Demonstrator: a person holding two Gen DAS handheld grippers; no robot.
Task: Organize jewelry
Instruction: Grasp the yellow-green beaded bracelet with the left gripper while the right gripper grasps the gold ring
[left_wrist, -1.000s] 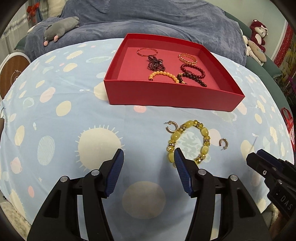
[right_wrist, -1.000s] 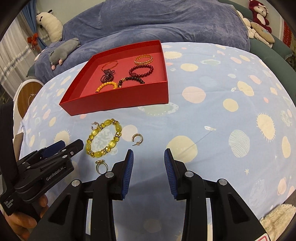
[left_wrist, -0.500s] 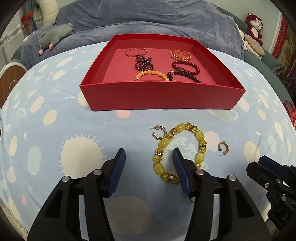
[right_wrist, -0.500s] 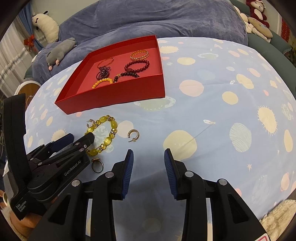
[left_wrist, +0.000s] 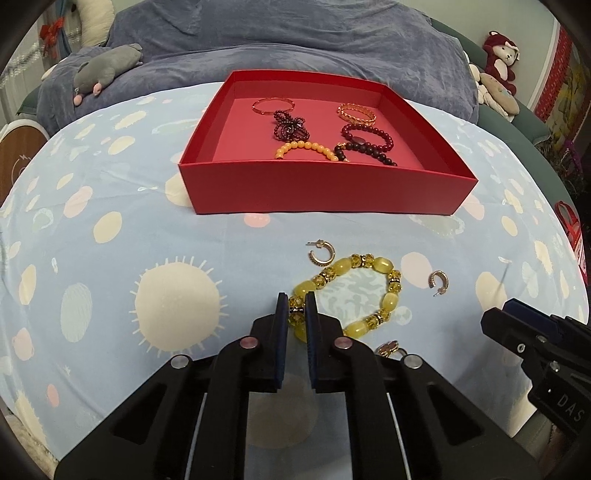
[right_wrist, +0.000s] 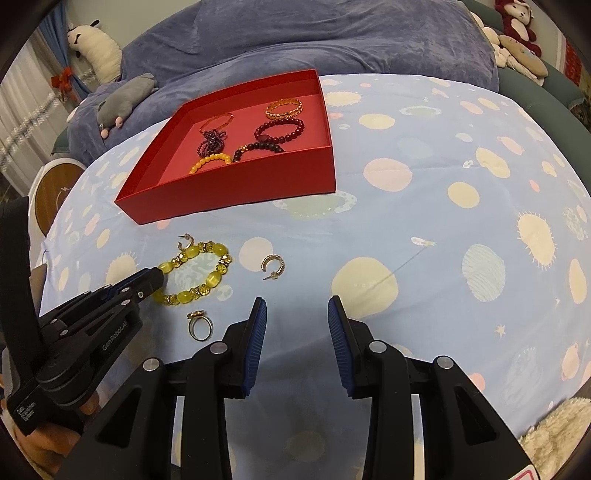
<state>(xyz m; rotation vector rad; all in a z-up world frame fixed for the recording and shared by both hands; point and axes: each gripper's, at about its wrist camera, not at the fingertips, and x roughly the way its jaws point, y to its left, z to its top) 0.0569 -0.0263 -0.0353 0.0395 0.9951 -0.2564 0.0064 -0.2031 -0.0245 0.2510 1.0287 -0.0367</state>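
A yellow beaded bracelet (left_wrist: 390, 300) lies on the spotted blue cloth in front of the red box (left_wrist: 325, 192). My left gripper (left_wrist: 294, 307) is shut on the bracelet's near-left beads; the right wrist view shows its tip (right_wrist: 154, 279) on that edge of the bracelet (right_wrist: 191, 253). Two gold hoop earrings (left_wrist: 322, 253) (left_wrist: 439, 281) flank the bracelet, and a gold ring (right_wrist: 199, 325) sits just below it. Several bracelets lie inside the box. My right gripper (right_wrist: 297, 314) hovers open over bare cloth, right of the ring, with nothing between its fingers.
A grey plush toy (left_wrist: 107, 70) and a blue blanket (left_wrist: 295, 40) lie behind the box. More stuffed toys (left_wrist: 498, 70) sit at the far right. A round wooden piece (right_wrist: 55, 195) stands beyond the left edge of the cloth.
The left gripper's jaws have closed from wide apart onto the yellow bracelet's near-left beads. The left view has shifted slightly. The right gripper holds the same opening and place.
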